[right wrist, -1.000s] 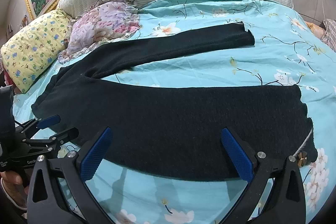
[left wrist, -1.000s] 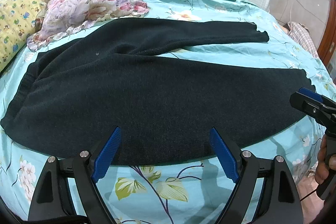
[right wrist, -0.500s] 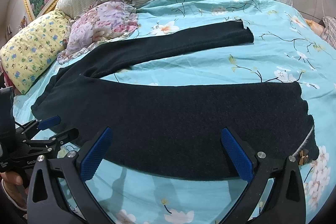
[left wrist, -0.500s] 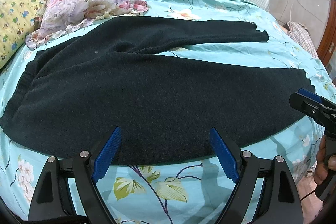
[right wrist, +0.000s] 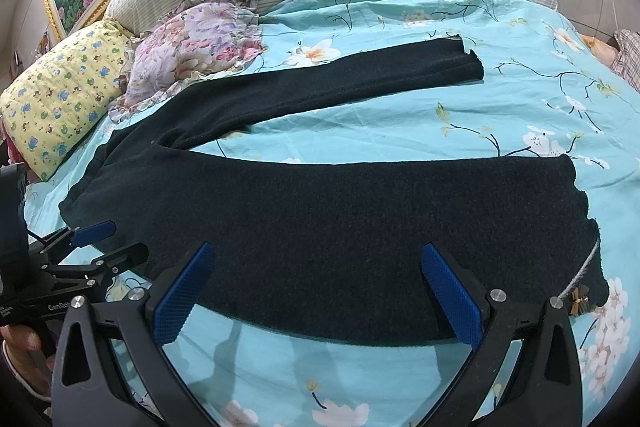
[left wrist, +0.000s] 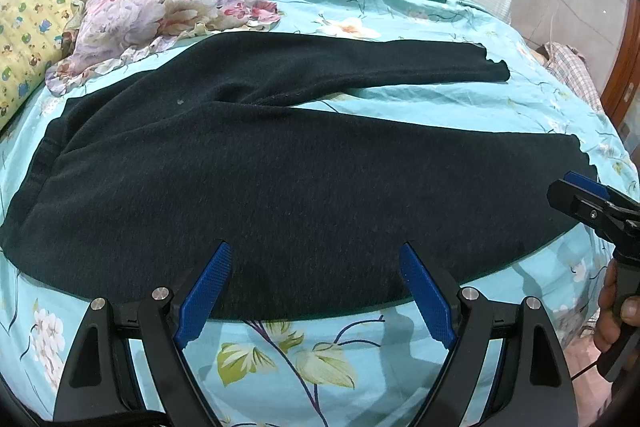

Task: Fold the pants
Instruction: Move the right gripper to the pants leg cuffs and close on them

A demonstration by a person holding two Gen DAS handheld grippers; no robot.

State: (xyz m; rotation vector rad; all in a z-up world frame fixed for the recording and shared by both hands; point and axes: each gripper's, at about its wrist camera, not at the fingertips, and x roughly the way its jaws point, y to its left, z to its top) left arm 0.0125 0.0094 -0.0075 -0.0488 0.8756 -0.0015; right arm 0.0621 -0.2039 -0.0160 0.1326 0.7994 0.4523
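On the bed (right wrist: 400, 131), under its turquoise flowered sheet, the dark pants (left wrist: 280, 187) are lying spread flat, both legs splayed apart toward my right, waistband at my left. No fold is showing yet, so I judge everything is still waiting to be done. I am holding my left gripper (left wrist: 316, 271) over the near edge, jaws apart and gripping nothing; my right gripper (right wrist: 320, 275) is hanging likewise, wide and empty. Two pillows, floral (right wrist: 192, 51) and yellow (right wrist: 60, 95), are sitting beyond the waist; nothing is blocking me.
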